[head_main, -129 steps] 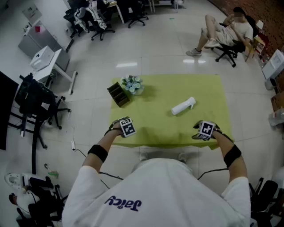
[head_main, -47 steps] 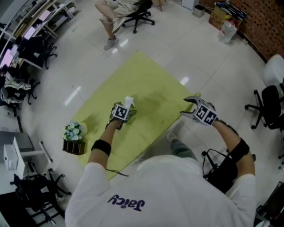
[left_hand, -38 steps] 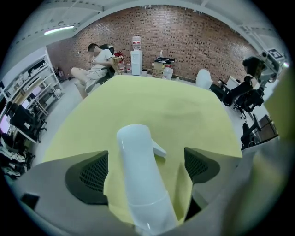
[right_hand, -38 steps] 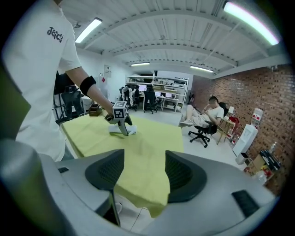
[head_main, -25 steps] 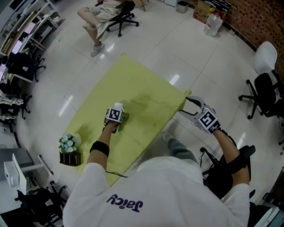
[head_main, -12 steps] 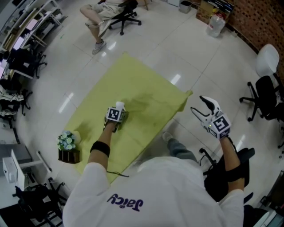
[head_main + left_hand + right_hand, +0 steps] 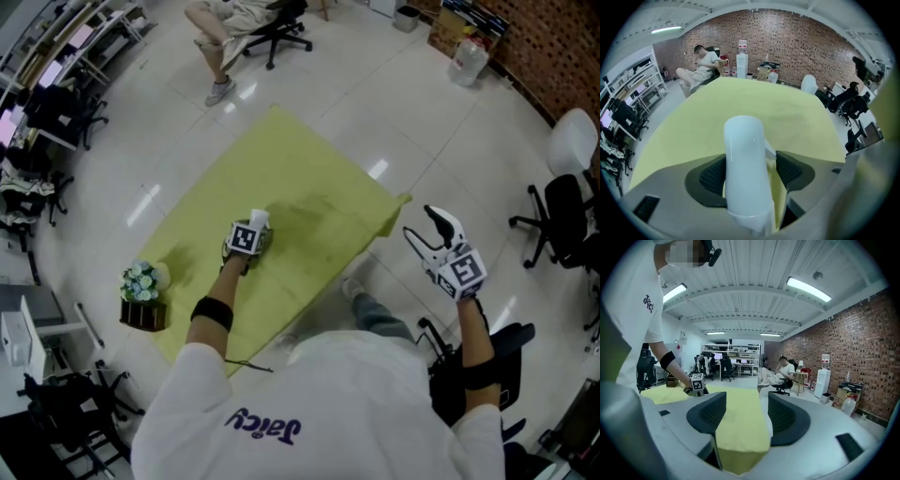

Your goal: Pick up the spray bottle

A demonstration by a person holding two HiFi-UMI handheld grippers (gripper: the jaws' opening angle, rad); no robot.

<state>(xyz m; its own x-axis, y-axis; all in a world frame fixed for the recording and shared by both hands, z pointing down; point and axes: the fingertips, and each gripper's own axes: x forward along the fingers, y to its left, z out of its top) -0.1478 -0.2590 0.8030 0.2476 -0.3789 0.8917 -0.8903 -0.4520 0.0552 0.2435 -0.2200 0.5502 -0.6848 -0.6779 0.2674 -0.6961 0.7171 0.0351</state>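
The white spray bottle [image 7: 744, 164] lies on the yellow-green cloth [image 7: 281, 159], and its end pokes out past the left gripper's marker cube [image 7: 258, 220]. My left gripper [image 7: 750, 174] points steeply down with the bottle between its jaws, which are closing. The left pad [image 7: 712, 176] touches the bottle's side. A sliver of cloth still shows between the bottle and the right pad [image 7: 790, 171]. My right gripper [image 7: 420, 223] hangs over the floor beyond the table's near corner. It stands open with nothing between its fingers [image 7: 743, 416].
A small flower pot [image 7: 141, 279] and a brown organizer [image 7: 142, 314] sit at the table's left corner. A person sits in a chair [image 7: 239, 19] beyond the table. Office chairs [image 7: 567, 206] stand at the right, a water jug [image 7: 469, 58] near the brick wall.
My right gripper has swung away from the table's corner, out over the floor and a little higher. The left gripper has stayed over the bottle, shifting only slightly.
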